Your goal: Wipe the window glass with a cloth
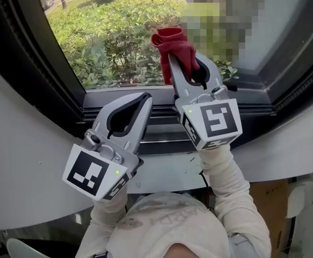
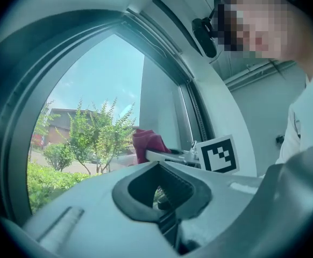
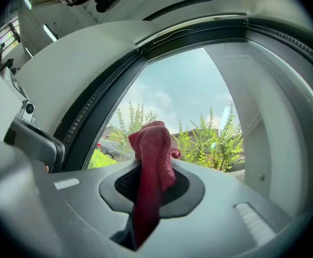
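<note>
Two claws are up at the window. The right claw (image 1: 173,58) is clamped on a red cloth (image 1: 177,43). The cloth bunches out past the jaw tips and trails back through the opening between the jaws. The left claw (image 1: 144,98) sits lower and to the left, its jaws together with nothing between them, over the bottom rail of the dark window frame (image 1: 73,87).

The bunched cloth is raised against the lower part of the window glass (image 1: 119,31), with green shrubs (image 1: 100,47) outside beyond it. Whether the cloth actually touches the pane cannot be told.

To wipe well, I judge that only the soft wad should meet the glass, so the right claw should lean in until the cloth flattens and the hard tips stay off the pane. Strokes should be even and overlapping, running out to the frame edges. The grip should stay firm so the cloth does not drag loose.
</note>
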### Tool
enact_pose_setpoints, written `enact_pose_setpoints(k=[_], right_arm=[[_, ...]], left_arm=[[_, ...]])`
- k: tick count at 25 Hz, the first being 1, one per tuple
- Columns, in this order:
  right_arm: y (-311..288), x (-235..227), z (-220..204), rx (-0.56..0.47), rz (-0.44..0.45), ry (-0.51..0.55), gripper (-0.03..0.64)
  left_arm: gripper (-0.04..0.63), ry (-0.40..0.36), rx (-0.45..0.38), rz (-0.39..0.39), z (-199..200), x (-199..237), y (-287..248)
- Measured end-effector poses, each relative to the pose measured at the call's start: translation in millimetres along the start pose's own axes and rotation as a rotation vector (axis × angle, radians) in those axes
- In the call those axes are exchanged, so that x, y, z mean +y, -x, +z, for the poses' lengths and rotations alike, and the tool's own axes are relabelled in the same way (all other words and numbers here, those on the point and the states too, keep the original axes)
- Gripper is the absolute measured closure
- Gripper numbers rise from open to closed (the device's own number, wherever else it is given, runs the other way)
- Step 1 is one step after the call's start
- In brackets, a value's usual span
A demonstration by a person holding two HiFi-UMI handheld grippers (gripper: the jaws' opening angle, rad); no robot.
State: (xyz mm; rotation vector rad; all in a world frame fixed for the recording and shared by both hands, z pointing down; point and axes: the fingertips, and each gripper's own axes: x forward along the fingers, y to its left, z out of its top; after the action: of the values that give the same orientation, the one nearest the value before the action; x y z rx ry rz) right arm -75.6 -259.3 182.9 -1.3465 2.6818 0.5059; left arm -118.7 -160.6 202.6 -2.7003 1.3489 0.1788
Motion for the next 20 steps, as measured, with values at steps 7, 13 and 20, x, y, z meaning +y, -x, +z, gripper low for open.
enact_pose_setpoints(k=[7,13,20], right_arm=[[32.0,-66.7,5.9,-0.018,-0.057,0.024,0.545],[64.0,-125.6,3.0,-0.021,-0.112,0.041,0.544],[101.7,-182.5,-16.2,-0.019,-0.165,0.030,0.543]], left_arm=[[0.594,-0.004,0.006,-0.039,-3.2,-34.8,-43.7],[0.594,-0.009,0.015,-0.066,-4.1,-68.6,-82.8],[0.594,-0.019,0.032,-0.094,-18.0,-104.7,-118.3]])
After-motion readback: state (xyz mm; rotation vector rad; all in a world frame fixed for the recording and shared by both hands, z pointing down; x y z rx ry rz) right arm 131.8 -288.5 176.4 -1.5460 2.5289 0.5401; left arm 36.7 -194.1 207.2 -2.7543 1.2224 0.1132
